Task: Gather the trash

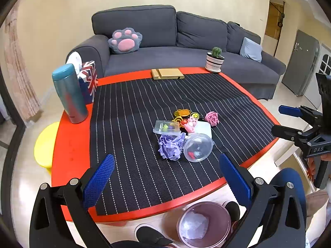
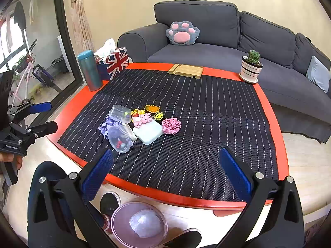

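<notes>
Both your tools hang spread and empty at the near edge of the surface (image 1: 74,144): left tool (image 1: 165,177), right tool (image 2: 165,173). The purple wad (image 1: 170,147) and pink wad (image 2: 171,125) lie mid-mat among toys; the bin (image 2: 115,223) waits below for drops.

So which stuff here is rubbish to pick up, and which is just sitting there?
For the job:
purple paper ball
pink paper ball
bin

Just lying about:
flask
tissue box
cactus pot
wooden stand
toys
clear tubs, probably
</notes>
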`<state>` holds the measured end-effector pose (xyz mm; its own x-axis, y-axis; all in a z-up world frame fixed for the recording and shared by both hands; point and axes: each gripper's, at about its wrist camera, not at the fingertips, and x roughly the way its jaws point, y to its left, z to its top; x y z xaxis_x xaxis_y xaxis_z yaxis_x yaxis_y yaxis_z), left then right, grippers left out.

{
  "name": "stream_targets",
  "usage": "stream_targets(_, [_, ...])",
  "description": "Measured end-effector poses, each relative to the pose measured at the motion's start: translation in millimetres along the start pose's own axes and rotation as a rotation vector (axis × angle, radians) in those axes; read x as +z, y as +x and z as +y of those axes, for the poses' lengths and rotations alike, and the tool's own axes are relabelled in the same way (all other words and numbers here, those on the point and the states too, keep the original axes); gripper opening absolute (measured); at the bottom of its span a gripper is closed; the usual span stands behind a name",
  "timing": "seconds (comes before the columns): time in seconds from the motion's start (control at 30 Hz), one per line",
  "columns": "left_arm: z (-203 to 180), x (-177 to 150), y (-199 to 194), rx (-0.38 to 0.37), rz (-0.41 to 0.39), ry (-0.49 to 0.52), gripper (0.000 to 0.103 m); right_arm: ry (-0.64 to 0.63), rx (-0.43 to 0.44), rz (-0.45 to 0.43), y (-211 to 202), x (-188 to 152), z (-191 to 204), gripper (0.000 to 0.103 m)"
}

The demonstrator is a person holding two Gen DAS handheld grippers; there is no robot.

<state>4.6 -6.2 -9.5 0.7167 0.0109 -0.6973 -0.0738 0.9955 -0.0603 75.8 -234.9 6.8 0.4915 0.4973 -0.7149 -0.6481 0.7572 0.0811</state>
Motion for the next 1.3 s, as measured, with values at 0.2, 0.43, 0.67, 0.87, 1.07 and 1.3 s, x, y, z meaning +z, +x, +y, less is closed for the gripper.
stream_targets(0.2, [0, 1, -1, -0.012, -0.004, -0.003, 0.097, 0.002, 0.002, 0.004, 0, 0, 0, 0.1])
stream_targets(0.43, [1, 1, 2, -0.013, -0.001, -0.017, 0.097, 0.002, 0.0, 0.005, 0, -1, 1, 0.1])
stream_targets(0.67, [2, 1, 1, -0.011, -0.009, -0.015, 0.097, 0.004, 0.001, 0.01, 2, -3, 1, 0.1])
stream_targets(0.87, [3, 0, 2, -0.017, -0.014, -0.018, 0.097, 0.003, 0.006, 0.017, 6, -4, 0, 0.1])
stream_targets(1.07, [4, 0, 4, -0.027, -0.008, -0.017, 0.097, 0.0, 0.011, 0.023, 8, -4, 2, 0.1])
stream_targets(1.3, [4, -1, 5, -0.006, -0.009, -0.005, 0.097, -0.022, 0.026, 0.047, 18, -2, 8, 0.1])
